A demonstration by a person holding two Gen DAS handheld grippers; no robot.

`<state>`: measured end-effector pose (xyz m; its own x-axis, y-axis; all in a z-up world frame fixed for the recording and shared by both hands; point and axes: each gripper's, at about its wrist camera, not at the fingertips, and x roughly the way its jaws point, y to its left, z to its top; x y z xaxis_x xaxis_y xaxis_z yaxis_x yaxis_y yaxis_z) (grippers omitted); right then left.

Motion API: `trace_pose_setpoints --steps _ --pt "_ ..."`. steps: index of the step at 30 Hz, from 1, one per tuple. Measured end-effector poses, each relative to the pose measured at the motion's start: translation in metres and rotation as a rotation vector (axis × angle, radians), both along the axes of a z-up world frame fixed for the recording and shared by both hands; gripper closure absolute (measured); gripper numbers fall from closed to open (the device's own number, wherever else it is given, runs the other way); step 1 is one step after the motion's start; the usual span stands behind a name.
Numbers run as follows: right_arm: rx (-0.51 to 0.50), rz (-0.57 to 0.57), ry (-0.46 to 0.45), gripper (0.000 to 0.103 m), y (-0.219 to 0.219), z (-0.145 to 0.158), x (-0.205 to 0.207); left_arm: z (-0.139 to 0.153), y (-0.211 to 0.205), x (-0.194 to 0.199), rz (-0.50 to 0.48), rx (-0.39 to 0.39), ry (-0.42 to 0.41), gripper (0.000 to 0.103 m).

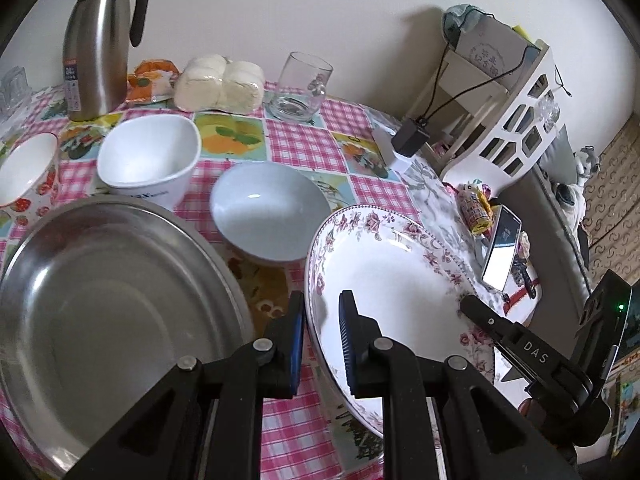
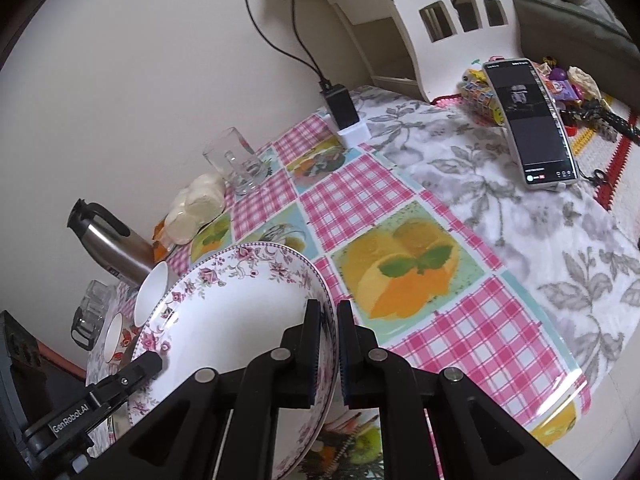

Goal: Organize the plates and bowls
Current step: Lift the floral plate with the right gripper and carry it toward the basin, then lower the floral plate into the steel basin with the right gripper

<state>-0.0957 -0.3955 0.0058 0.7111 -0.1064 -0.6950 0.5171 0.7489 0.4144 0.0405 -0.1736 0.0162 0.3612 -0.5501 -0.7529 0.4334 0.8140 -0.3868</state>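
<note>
A white plate with a pink floral rim [image 1: 384, 280] [image 2: 240, 312] is held between both grippers, tilted, a little above the tablecloth. My left gripper [image 1: 322, 320] is shut on its left rim, one blue pad inside and one outside. My right gripper [image 2: 329, 320] is shut on the opposite rim; its black finger [image 1: 470, 306] shows at the plate's right edge in the left wrist view. A large steel dish [image 1: 112, 300] lies to the left. Behind stand a pale blue bowl [image 1: 268, 208], a white square bowl [image 1: 148, 156] and a strawberry-patterned bowl [image 1: 28, 176].
Along the wall stand a steel thermos jug [image 1: 100, 40], wrapped buns [image 1: 220, 84] and a glass mug [image 1: 300, 88]. To the right are a charger block [image 1: 410, 136], a white slatted rack [image 1: 512, 120], a phone [image 2: 528, 120] and small toys.
</note>
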Motion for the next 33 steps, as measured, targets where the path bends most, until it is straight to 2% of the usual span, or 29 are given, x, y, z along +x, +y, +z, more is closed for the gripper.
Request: trace_pose_setpoints --steps 18,33 --pt "-0.02 0.115 0.008 0.094 0.081 0.001 0.048 0.003 0.092 0.024 0.112 -0.007 0.009 0.086" --pt "-0.038 0.222 0.005 0.094 0.152 0.0 0.081 0.003 0.176 0.036 0.237 -0.041 0.061 0.086"
